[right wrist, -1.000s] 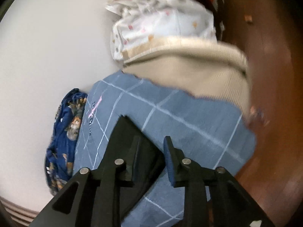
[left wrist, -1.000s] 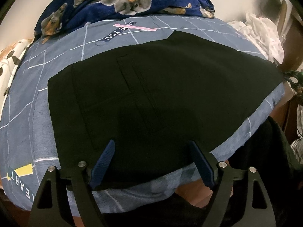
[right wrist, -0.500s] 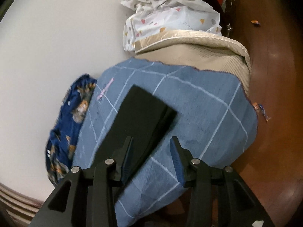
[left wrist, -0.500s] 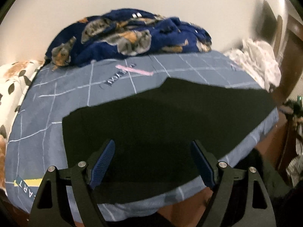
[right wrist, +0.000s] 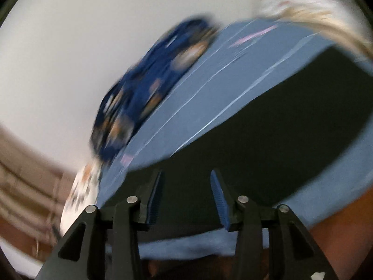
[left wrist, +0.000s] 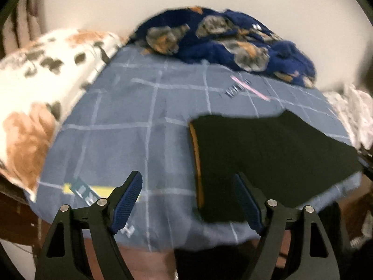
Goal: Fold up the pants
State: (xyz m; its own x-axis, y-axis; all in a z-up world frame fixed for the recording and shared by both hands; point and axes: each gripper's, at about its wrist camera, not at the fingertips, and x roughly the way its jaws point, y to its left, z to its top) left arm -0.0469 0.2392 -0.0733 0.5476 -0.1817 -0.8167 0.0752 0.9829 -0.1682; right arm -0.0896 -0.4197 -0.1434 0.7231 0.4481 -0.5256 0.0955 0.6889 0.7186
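I hold a two-finger gripper in each hand above a bed covered with a blue sheet (left wrist: 130, 107) marked by thin pale grid lines. My left gripper (left wrist: 188, 200) has its blue-padded fingers spread wide apart and holds nothing; the sheet shows between them. My right gripper (right wrist: 185, 198) also has its fingers parted, with nothing pinched between the pads.

The black pants (left wrist: 268, 158) lie flat on the sheet as a dark slab toward the right side of the left wrist view, reaching the bed's near edge. A thin orange-brown strip runs down their left edge. In the right wrist view, which is heavily blurred, the pants (right wrist: 268, 140) fill the area directly in front of the fingers and stretch away to the upper right.

At the far side of the bed, against a plain pale wall, sits a rumpled navy blanket (left wrist: 223, 39) with grey and orange patches. To the left lies a white pillow (left wrist: 35, 86) with brown and dark blotches. White patterned cloth (left wrist: 354, 114) is heaped at the right edge.

I see no baskets, boxes or other containers in either view; everything rests directly on the bed.
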